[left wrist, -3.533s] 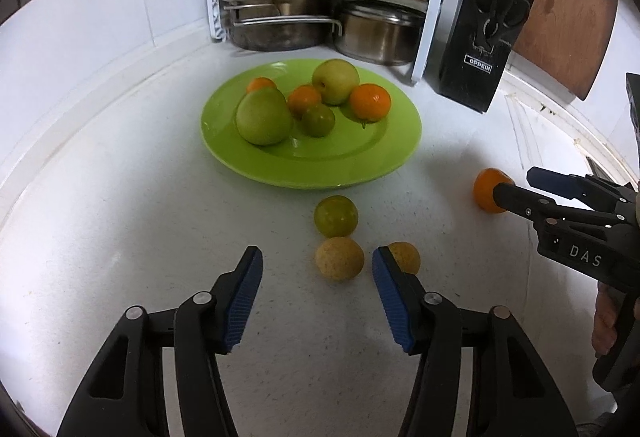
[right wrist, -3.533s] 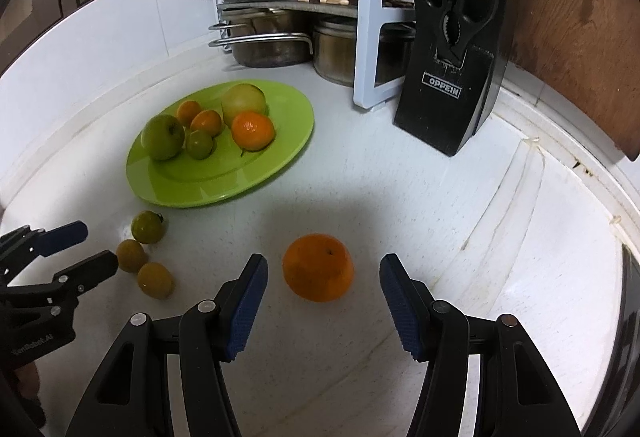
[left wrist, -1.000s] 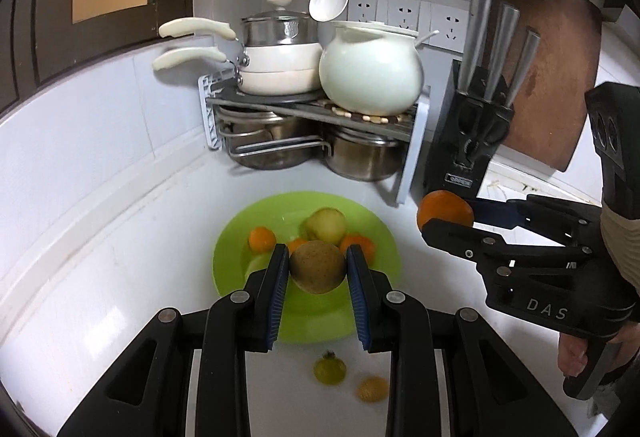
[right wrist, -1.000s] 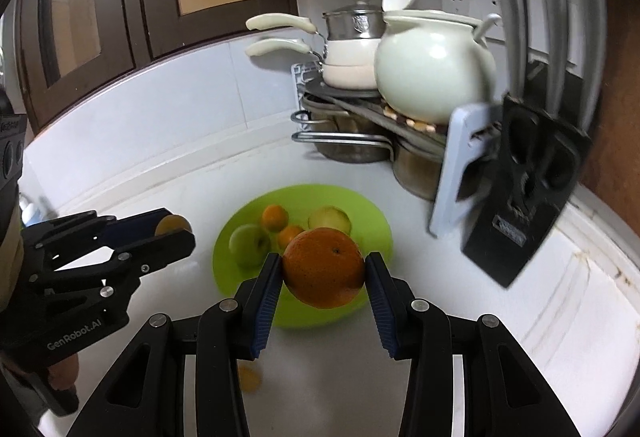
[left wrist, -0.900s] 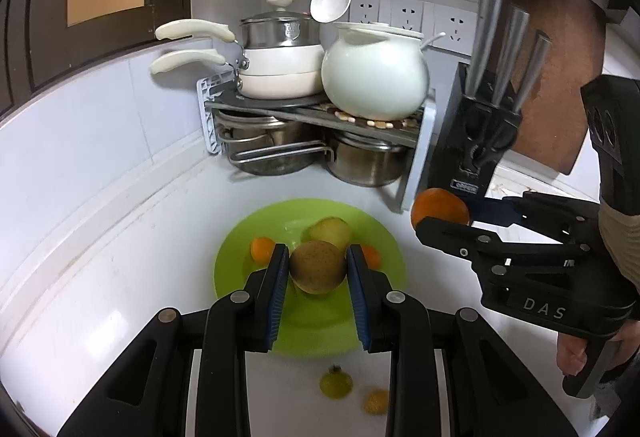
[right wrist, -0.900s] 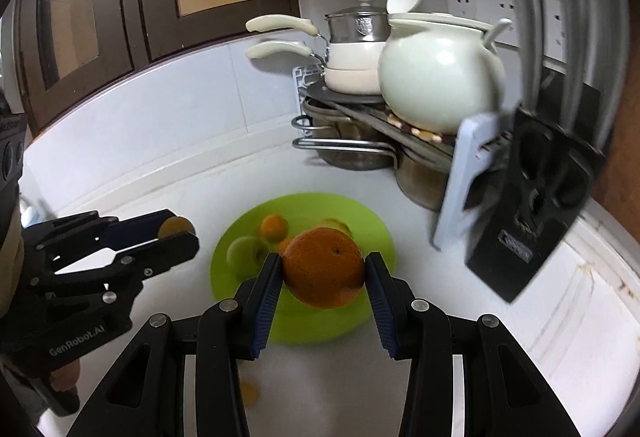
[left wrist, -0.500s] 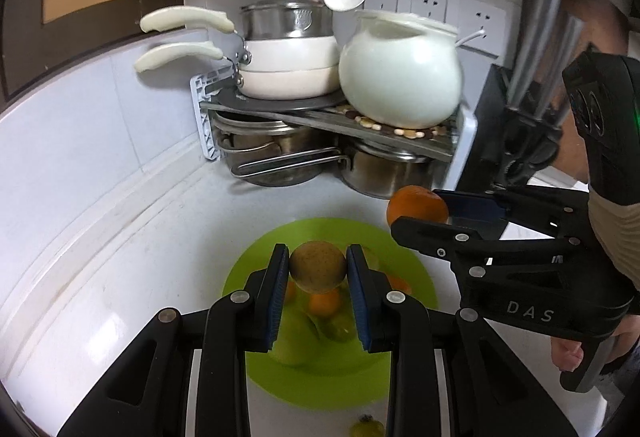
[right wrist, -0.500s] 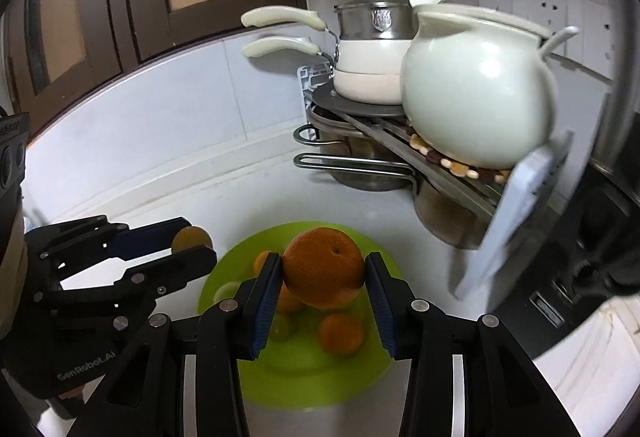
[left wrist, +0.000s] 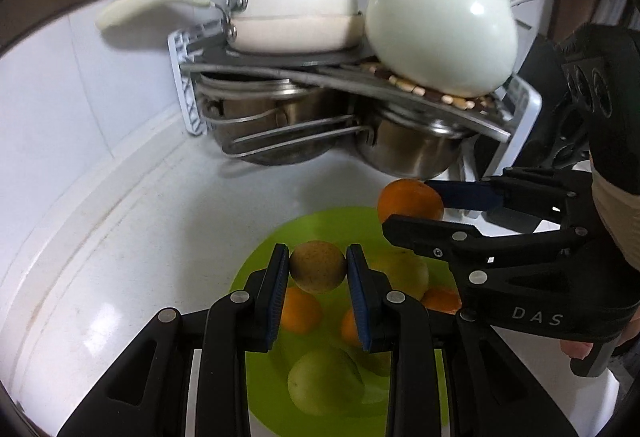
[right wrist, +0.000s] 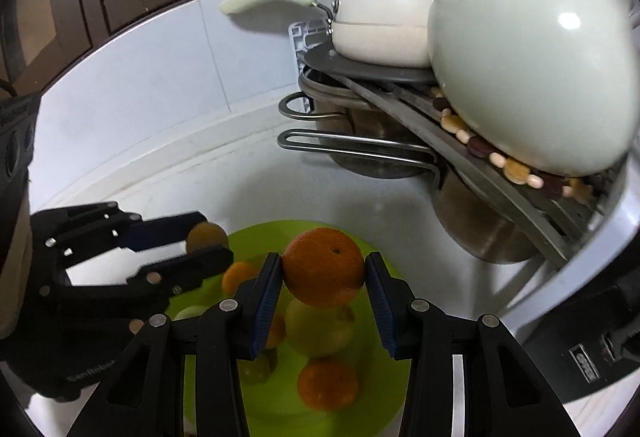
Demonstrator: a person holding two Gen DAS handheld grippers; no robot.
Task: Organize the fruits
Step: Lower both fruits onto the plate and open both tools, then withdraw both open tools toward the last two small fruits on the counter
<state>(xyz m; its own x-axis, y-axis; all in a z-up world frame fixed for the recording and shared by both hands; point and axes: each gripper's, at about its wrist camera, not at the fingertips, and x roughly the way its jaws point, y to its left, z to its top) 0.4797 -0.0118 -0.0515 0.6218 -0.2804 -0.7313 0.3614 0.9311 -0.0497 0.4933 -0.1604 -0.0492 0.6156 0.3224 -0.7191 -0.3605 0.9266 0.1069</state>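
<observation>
Left wrist view showed our left gripper (left wrist: pixel 318 271) clamped on a small brownish fruit (left wrist: pixel 317 265), its blue pads (left wrist: pixel 277 291) pressing both sides while we held it in the air above the green plate (left wrist: pixel 262 257). Just to the right, our right gripper (left wrist: pixel 412 207) was closed around an orange (left wrist: pixel 408 200), raised over the far right edge of the plate. Below the held fruits, the plate carried a pale green apple (left wrist: pixel 326 381) nearest us, a small orange fruit (left wrist: pixel 301 311) behind the left pads, another yellowish apple (left wrist: pixel 404 271) to the right, and a bit of a further orange fruit (left wrist: pixel 442 299) beside it. The plate sat on the white counter (left wrist: pixel 100 277)

From the right wrist view, we saw the right gripper (right wrist: pixel 324 279) gripping the orange (right wrist: pixel 323 267) between its blue pads (right wrist: pixel 266 303), directly over the plate (right wrist: pixel 384 397). Our left gripper (right wrist: pixel 206 243) reached in from the left with the brownish fruit (right wrist: pixel 205 235) pinched at its tips, also over the plate. Under the orange lay a yellowish apple (right wrist: pixel 320 329) and a tangerine (right wrist: pixel 328 383), both blurred

Beyond the plate stood a metal rack (left wrist: pixel 312 71) holding steel pots (left wrist: pixel 404 149) below, with a white saucepan (left wrist: pixel 292 13) and a round white pot (left wrist: pixel 440 25) on top
</observation>
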